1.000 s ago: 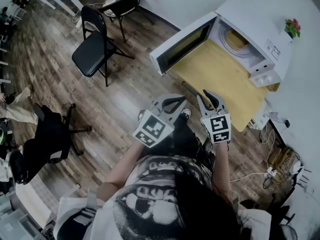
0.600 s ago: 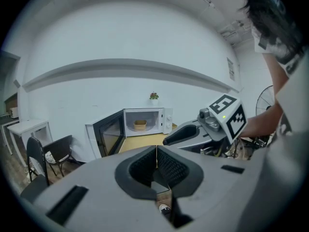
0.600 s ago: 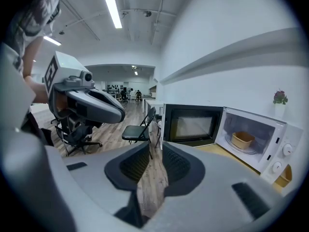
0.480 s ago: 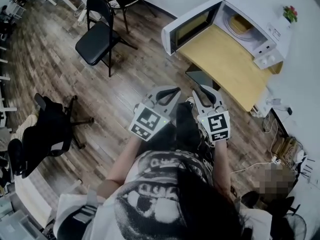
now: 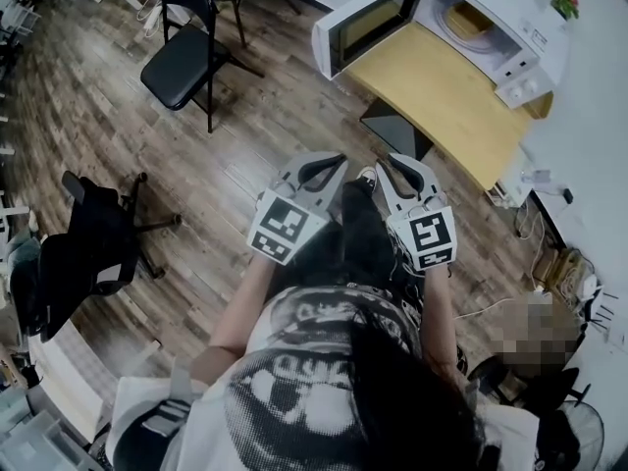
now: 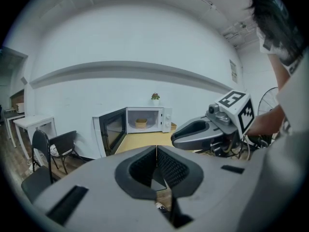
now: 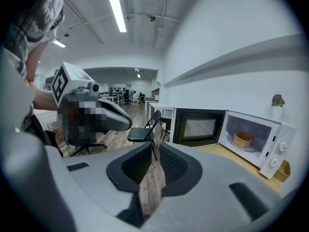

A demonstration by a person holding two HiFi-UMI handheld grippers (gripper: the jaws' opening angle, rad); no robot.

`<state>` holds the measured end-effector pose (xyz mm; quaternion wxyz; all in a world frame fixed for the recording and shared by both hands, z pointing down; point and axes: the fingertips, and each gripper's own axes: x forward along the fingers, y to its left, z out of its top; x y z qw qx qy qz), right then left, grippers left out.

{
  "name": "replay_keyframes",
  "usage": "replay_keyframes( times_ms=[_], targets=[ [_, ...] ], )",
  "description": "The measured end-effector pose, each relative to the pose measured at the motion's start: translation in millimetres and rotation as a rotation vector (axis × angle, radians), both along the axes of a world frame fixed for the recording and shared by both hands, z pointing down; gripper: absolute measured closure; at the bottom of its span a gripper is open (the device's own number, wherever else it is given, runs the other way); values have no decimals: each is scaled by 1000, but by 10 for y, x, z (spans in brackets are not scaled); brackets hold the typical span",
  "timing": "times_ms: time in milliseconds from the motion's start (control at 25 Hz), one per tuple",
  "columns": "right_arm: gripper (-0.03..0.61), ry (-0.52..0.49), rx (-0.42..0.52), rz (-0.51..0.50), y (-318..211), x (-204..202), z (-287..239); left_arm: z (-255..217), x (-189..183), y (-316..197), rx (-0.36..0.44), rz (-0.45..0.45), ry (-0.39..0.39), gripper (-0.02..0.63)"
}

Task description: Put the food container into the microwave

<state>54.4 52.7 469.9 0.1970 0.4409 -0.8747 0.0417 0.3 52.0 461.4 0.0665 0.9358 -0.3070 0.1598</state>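
The white microwave (image 5: 496,13) stands at the far end of a wooden table (image 5: 442,106), its door (image 5: 368,29) swung open to the left. A tan food container (image 5: 469,20) sits inside on the turntable; it also shows in the left gripper view (image 6: 140,123) and the right gripper view (image 7: 243,139). Both grippers are held close to the person's body, well short of the table. My left gripper (image 5: 334,161) is shut and empty. My right gripper (image 5: 389,163) is shut and empty too, beside the left one.
A black folding chair (image 5: 186,57) stands on the wood floor left of the table. A black office chair (image 5: 93,258) is at the far left. A small potted plant (image 5: 564,3) tops the microwave. Cables and a power strip (image 5: 545,273) lie on the floor at right.
The microwave and table have slid up and away in the head view as the person stands further back. Both grippers stay shut, side by side, and have hardly shifted.
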Motion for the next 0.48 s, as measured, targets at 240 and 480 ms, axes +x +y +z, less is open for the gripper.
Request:
replay_keyframes(
  times_ms=[240, 480],
  targets=[
    [572, -51, 7, 16, 148, 106, -15, 45, 86, 115, -1, 24, -1, 612],
    [572, -95, -2, 24, 230, 196, -47, 9, 179, 234, 8, 56, -4, 612]
  ],
)
